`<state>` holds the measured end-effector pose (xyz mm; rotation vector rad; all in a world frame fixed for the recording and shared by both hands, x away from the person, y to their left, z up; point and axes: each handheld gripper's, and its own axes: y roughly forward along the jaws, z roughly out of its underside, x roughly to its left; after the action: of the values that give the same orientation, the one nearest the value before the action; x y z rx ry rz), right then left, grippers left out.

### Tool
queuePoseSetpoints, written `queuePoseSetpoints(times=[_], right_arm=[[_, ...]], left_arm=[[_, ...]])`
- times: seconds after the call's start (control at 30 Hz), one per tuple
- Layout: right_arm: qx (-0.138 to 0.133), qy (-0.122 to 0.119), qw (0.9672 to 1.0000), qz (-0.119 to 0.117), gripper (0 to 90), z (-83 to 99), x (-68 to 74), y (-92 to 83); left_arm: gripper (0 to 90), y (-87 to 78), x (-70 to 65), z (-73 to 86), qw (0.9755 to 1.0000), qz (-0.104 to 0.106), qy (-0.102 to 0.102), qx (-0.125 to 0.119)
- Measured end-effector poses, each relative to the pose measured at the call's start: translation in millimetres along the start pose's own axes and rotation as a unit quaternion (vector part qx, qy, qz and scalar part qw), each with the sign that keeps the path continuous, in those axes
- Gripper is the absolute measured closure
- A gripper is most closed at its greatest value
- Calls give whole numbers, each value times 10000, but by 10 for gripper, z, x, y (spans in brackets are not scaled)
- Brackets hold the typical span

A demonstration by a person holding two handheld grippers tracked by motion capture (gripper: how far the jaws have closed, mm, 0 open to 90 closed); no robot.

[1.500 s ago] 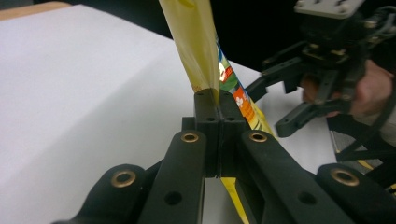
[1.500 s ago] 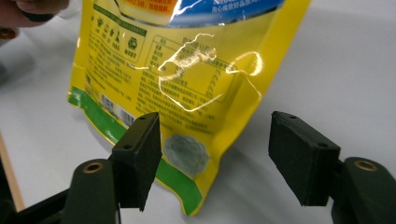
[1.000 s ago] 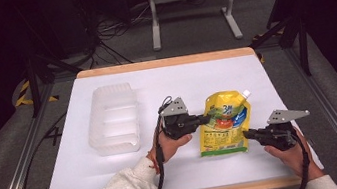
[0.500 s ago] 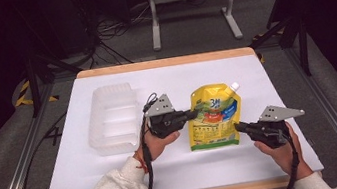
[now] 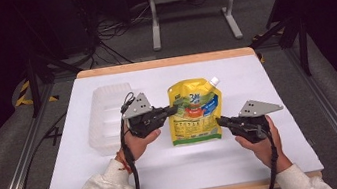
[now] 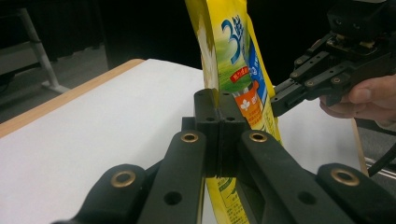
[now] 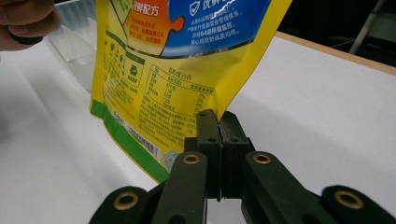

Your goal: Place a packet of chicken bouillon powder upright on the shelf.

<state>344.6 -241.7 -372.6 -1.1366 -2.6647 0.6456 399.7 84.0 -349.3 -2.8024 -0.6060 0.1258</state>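
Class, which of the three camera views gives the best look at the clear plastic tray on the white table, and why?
The high view: it shows the whole clear plastic tray from above, left of the yellow spouted pouch. The right gripper view catches just a corner of it behind the pouch. The left gripper view looks along its shut jaws at the pouch.

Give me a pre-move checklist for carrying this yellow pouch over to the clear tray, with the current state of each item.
1. Left gripper shut on the yellow pouch edge: ok.
2. Right gripper shut on the pouch's lower corner: ok.
3. Pouch clear of the white table surface: ok in both gripper views, where it hangs above the surface.
4. Spout cap closed: cannot tell, too small.
5. Clear tray empty: ok, nothing seen inside it.
6. Path from pouch to tray free: not ok, the left hand sits between them and must lead the way.
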Motion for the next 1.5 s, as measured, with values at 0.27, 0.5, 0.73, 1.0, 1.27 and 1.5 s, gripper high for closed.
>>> queuePoseSetpoints(times=[0.27,0.5,0.73,1.0,1.27,1.5], right_arm=[[7,-141,9999,-78,895,-164,98,217],[-6,-263,9995,-175,896,-315,204,439],[-107,-379,9987,-321,897,-488,308,652],[-289,-478,9974,-450,897,-683,433,835],[-447,-533,9960,-560,897,-844,580,1043],[-538,-510,9956,-574,898,-920,669,1209]], left_arm=[[900,-206,68,12,9995,-307,51,-43],[900,-434,149,74,9974,-722,89,-16],[900,-695,232,106,9946,-1017,-14,-203],[899,-939,311,110,9905,-1273,-164,-497],[899,-1175,386,128,9847,-1557,-252,-745],[898,-1315,481,182,9814,-1665,-276,-914]])
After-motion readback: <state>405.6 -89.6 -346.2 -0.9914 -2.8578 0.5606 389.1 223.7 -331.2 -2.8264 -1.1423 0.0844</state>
